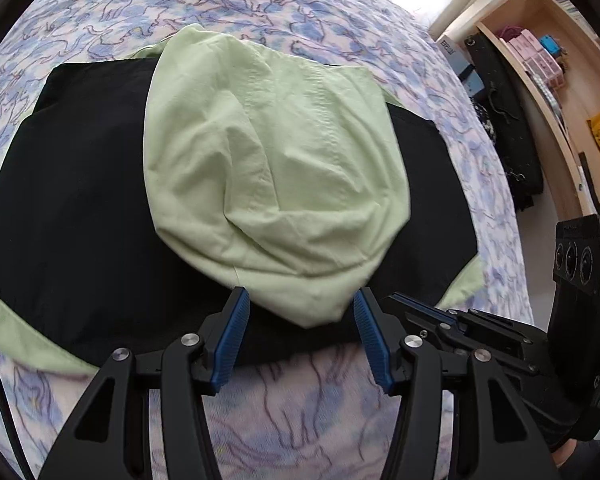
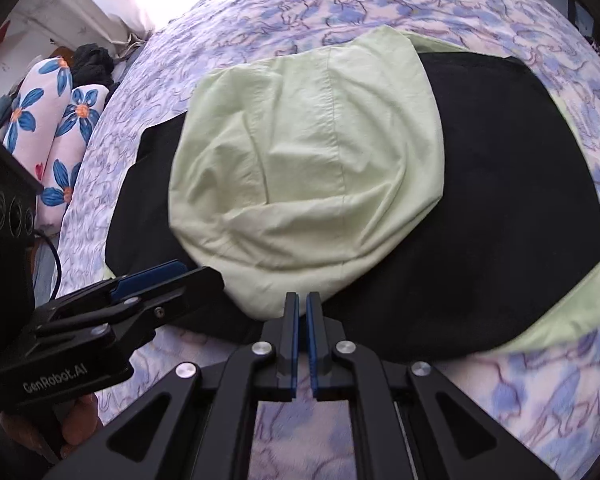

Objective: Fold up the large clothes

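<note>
Your left hand-held gripper (image 1: 300, 300) has its blue pads apart, with the tip of the pale green fold between them, but the pads do not press it. Your right hand-held gripper (image 2: 302, 300) has its pads together and holds nothing; it stands just at the near edge of the cloth. The black and green garment (image 1: 80, 200) lies folded on the bed (image 1: 300, 420), the green hood (image 1: 268, 168) spread over the black part.

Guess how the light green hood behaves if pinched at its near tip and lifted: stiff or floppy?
Probably floppy: the light green hood lies in soft creases, so it should drape from a pinch. Likely light, since the fabric looks thin. It may drag the black garment along if they are one piece; the join isn't visible.
</note>
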`<state>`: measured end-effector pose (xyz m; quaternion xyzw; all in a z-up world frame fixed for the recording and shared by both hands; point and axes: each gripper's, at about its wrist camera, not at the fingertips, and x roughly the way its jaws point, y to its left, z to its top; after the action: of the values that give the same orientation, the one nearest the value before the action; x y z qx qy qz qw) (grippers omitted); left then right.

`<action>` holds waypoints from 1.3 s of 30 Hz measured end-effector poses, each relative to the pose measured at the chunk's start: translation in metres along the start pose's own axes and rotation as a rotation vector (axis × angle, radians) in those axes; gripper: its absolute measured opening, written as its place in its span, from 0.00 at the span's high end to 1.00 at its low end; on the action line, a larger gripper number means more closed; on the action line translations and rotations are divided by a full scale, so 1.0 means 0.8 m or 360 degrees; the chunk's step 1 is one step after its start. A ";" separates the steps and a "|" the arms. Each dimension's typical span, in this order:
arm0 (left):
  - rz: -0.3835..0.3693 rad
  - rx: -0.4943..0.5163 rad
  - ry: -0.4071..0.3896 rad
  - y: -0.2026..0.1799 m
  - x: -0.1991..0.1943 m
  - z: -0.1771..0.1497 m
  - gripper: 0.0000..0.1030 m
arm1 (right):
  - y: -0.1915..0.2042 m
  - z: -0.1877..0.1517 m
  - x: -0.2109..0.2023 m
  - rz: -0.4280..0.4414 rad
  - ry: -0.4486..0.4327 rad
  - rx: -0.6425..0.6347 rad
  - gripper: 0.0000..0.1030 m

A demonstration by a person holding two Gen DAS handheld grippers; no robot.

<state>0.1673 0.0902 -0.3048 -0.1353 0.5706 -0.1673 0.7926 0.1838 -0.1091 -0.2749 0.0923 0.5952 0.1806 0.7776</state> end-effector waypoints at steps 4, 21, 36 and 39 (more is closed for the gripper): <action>-0.0029 0.0009 0.0030 -0.004 -0.019 -0.013 0.49 | 0.011 -0.018 -0.022 -0.0014 -0.0002 0.0001 0.96; -0.0011 -0.0204 0.0148 -0.001 -0.061 -0.095 0.48 | 0.042 -0.109 -0.076 0.0119 0.0324 -0.0184 0.96; 0.0008 -0.0604 0.0077 0.058 -0.020 -0.131 0.45 | 0.005 -0.075 -0.050 0.0033 0.0101 -0.0255 0.96; -0.0050 -0.0717 0.0010 0.085 -0.010 -0.132 0.44 | -0.001 -0.060 -0.044 0.0014 0.0021 -0.0245 0.96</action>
<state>0.0724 0.1529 -0.3584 -0.3173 0.5937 -0.0484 0.7379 0.1297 -0.1268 -0.2570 0.0338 0.5842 0.2298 0.7776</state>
